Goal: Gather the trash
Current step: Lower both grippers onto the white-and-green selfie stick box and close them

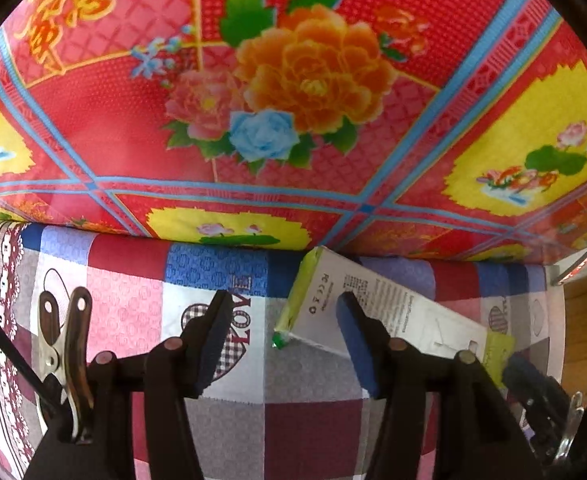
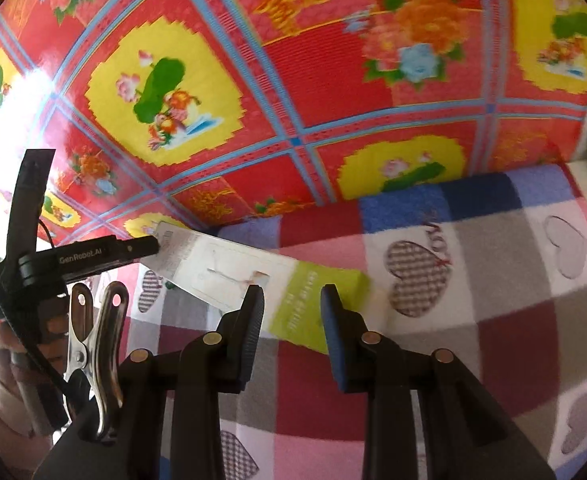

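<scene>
A flat white and lime-green cardboard box [image 1: 377, 300] lies on the patchwork bedspread [image 1: 141, 304]. It also shows in the right wrist view [image 2: 253, 276]. My left gripper [image 1: 283, 312] is open, its right finger in front of the box's white face, the box's green end between the fingers. My right gripper [image 2: 291, 300] is open, its fingers straddling the box's green end [image 2: 317, 300]. The left gripper [image 2: 93, 256] shows at the box's far end in the right wrist view.
A red floral mat [image 1: 293, 100] rises behind the bedspread like a wall, also in the right wrist view [image 2: 293, 80]. A metal clip [image 1: 65, 356] hangs at the left of each view. A wooden surface [image 1: 585, 328] lies at the far right.
</scene>
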Demonstrator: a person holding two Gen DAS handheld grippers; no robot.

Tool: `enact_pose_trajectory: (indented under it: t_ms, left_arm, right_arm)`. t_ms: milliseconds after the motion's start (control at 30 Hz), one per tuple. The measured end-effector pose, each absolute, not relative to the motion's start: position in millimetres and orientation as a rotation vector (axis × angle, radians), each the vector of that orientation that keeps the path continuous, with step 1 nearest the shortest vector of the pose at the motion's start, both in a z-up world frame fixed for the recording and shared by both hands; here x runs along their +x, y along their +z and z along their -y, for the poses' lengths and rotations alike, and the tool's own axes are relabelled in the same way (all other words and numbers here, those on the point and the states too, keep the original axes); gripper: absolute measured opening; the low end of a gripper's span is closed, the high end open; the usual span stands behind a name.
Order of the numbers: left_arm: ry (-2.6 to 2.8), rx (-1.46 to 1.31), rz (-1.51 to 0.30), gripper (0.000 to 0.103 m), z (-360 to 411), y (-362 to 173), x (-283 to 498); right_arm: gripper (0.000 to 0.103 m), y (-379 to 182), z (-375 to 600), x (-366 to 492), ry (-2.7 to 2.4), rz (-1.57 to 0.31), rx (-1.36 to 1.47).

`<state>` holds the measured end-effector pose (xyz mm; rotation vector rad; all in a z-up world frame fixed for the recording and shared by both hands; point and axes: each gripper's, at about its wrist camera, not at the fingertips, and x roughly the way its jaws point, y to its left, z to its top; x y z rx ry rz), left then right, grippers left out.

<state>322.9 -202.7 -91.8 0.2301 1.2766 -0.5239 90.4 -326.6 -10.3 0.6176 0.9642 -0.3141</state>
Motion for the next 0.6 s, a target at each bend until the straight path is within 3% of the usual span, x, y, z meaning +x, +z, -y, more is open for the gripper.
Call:
enact_pose_trajectory:
  t_ms: [333, 600]
  left_arm:
    - [-0.63, 0.208, -1.28, 0.059, 211, -95, 307]
    - [-0.653, 0.226, -1.249, 0.063, 213, -97, 292]
  right_arm:
    - [0.031, -33, 331, 101, -0.307, -1.007, 0.675]
    - [0.039, -35, 326, 119, -0.293, -1.001, 0.588]
